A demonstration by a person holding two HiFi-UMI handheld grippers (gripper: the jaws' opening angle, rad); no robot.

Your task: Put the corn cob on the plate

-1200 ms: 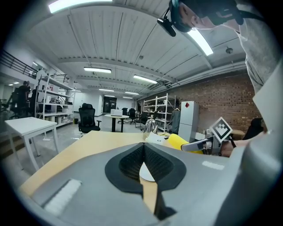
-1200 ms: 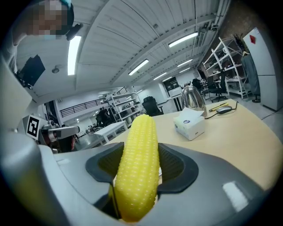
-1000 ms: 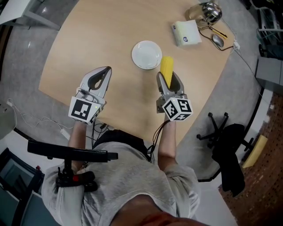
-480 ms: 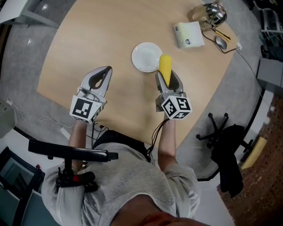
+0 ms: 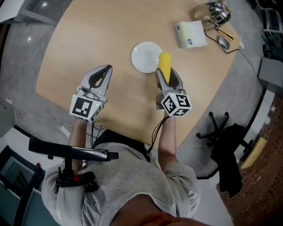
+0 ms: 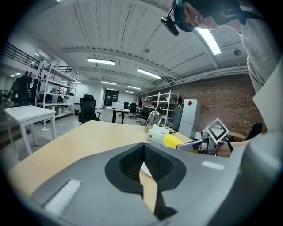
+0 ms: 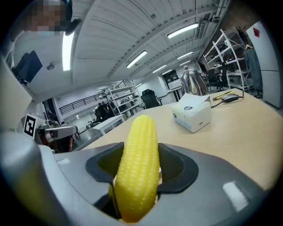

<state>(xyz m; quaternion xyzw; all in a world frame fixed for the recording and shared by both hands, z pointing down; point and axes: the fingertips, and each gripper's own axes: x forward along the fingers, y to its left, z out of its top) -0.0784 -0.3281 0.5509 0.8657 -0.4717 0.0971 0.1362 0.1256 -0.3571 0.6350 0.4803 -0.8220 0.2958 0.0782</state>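
Open, bare table (image 5: 97, 31) left of the plate (image 5: 145, 56) and beyond it: wide room to pass. Plate open from above. Right rim taken by corn (image 5: 165, 65), clamped in right gripper (image 5: 166, 76). Between plate and left gripper (image 5: 106, 69), only bare wood. Far right, well apart from plate: box (image 5: 192, 34) and kettle (image 5: 213, 11), crowding that corner.
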